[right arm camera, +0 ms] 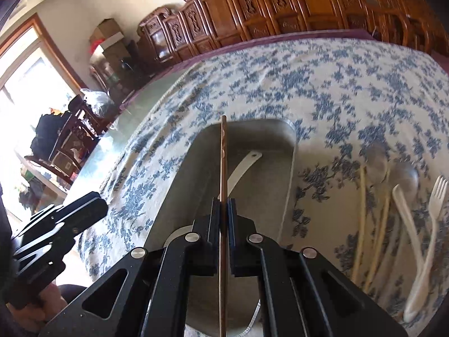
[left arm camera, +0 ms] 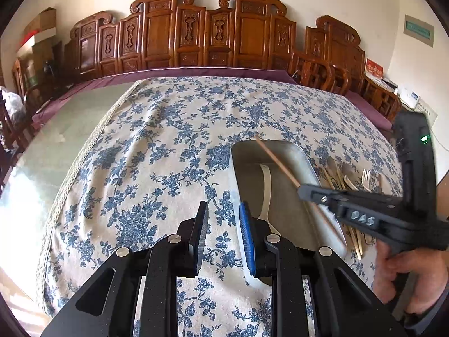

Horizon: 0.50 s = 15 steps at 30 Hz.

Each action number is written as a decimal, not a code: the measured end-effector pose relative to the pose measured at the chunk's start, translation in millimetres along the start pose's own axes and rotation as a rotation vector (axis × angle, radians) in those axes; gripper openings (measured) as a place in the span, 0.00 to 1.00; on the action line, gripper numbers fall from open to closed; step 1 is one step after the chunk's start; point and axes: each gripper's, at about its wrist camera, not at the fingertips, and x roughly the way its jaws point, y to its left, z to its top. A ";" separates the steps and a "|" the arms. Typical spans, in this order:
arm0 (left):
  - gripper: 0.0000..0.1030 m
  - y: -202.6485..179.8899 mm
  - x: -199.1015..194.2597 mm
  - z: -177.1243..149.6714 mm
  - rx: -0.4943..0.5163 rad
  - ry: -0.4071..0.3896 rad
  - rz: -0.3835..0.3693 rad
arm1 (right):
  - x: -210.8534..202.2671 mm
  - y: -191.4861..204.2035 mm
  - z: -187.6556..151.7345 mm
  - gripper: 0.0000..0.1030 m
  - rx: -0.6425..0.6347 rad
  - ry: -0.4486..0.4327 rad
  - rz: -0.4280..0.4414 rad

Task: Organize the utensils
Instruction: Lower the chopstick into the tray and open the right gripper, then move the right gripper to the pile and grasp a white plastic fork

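My right gripper (right arm camera: pixel 223 205) is shut on a thin brown chopstick (right arm camera: pixel 223 151), which it holds over a metal tray (right arm camera: pixel 292 168). A white flat utensil (right arm camera: pixel 247 163) lies inside the tray. In the left wrist view the right gripper (left arm camera: pixel 306 191) reaches in from the right, and its chopstick (left arm camera: pixel 276 161) slants over the tray (left arm camera: pixel 234 168). My left gripper (left arm camera: pixel 223 207) hovers at the tray's near left corner, jaws apart with only tablecloth between them. From the right wrist view it (right arm camera: pixel 96 206) sits low at the left.
Right of the tray lie loose utensils: metal spoons (right arm camera: pixel 377 160), pale chopsticks (right arm camera: pixel 362 210), a white fork (right arm camera: pixel 437 193) and a white spoon (right arm camera: pixel 404 210). A blue floral cloth (left arm camera: pixel 168 140) covers the table. Carved wooden chairs (left arm camera: pixel 196 39) line the far side.
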 end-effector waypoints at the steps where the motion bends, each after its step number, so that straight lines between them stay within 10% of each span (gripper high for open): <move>1: 0.21 0.8 0.3 0.1 -0.003 0.001 -0.001 | 3.9 -0.1 -0.3 0.06 0.001 0.005 -0.002; 15: 0.22 -8.6 2.4 0.6 -0.003 0.003 -0.016 | -18.5 -0.8 2.9 0.10 -0.057 -0.056 -0.008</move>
